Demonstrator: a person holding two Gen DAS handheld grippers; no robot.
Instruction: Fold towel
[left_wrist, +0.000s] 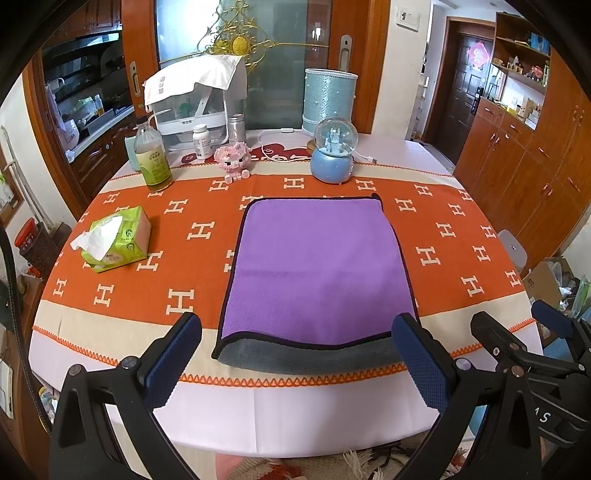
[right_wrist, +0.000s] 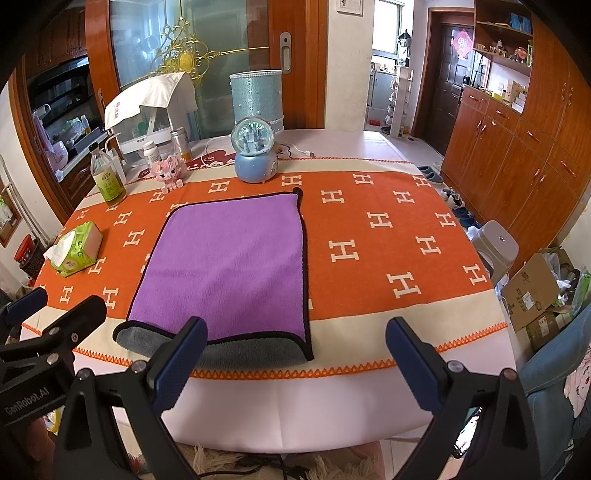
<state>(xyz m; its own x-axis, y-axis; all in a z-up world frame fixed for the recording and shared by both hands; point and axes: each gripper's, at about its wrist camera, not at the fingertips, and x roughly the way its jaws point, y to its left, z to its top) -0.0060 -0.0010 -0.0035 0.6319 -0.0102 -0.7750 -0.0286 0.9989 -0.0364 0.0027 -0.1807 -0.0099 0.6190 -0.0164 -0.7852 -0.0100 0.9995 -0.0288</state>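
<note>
A purple towel (left_wrist: 317, 266) with a black hem lies flat on the orange runner, folded over so its grey underside (left_wrist: 306, 354) shows along the near edge. It also shows in the right wrist view (right_wrist: 229, 266). My left gripper (left_wrist: 297, 356) is open and empty, raised near the table's front edge, in line with the towel's near edge. My right gripper (right_wrist: 295, 362) is open and empty, near the towel's near right corner. Each gripper shows in the other's view: the right one (left_wrist: 524, 332) and the left one (right_wrist: 51, 306).
A green tissue pack (left_wrist: 116, 240) lies left of the towel. A bottle (left_wrist: 151, 158), a pink brick figure (left_wrist: 232, 162), a blue snow globe (left_wrist: 332, 151), a glitter cylinder (left_wrist: 328, 99) and a covered white appliance (left_wrist: 199, 99) stand at the back. A grey stool (right_wrist: 496, 247) and cardboard boxes (right_wrist: 532, 291) stand right of the table.
</note>
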